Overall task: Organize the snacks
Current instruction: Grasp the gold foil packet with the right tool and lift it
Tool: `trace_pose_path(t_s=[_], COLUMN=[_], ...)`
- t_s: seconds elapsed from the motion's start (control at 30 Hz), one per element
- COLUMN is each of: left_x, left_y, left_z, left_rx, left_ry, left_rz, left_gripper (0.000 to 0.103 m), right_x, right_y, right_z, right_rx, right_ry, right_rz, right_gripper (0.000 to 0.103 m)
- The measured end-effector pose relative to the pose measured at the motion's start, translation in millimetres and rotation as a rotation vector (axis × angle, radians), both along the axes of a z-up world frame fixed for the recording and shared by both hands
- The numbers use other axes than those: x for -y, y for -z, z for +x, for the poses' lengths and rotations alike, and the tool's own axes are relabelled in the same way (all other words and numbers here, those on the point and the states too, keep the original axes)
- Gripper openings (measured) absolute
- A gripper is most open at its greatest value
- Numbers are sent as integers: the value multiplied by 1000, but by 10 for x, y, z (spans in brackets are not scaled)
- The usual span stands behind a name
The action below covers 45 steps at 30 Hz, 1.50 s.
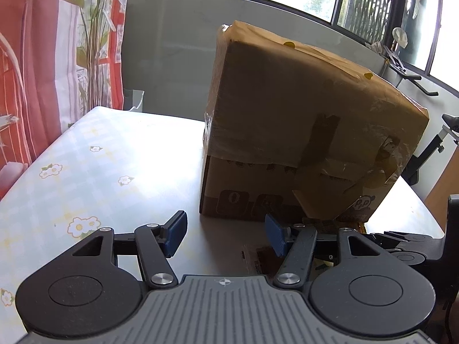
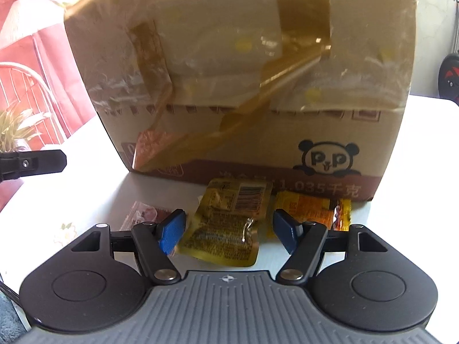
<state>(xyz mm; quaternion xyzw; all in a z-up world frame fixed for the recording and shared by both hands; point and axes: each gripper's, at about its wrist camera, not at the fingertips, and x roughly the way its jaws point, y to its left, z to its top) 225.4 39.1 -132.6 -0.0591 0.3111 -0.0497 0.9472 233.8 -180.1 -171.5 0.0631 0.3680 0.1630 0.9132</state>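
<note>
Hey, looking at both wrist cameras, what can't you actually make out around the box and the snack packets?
- Inside of the cardboard box: hidden in both views; only outer walls and tape show.
- Gold snack packet: right wrist view, print too small and blurred to read.
- Orange snack packet: right wrist view, partly hidden behind the right gripper fingers.
- Pink packet: right wrist view, mostly covered by the gripper.
- Snacks in left wrist view: hidden behind the left gripper.

A brown box (image 2: 243, 86) with a black panda print, gold (image 2: 223, 223) and orange (image 2: 309, 209) packets, and a pale flowered tabletop (image 1: 71, 177) are seen.
</note>
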Motion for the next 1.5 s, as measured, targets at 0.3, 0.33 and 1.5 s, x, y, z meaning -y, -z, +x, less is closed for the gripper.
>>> trace_pose_path(t_s=[0.3,0.33,1.5], left_x=[-8,-11,575], left_y=[20,24,547], left_z=[-4,-1,737], left_rx=[-14,-16,-191], left_ry=[0,0,264], left_rz=[1,2,67], left_gripper=[62,62,60], right_x=[-83,-78,597], right_y=[18,30,171], right_z=[86,87,-452], right_rx=[-14,-15,130], right_ry=[-5,-4,129], right_rz=[-17,-19,100], right_gripper=[70,70,54])
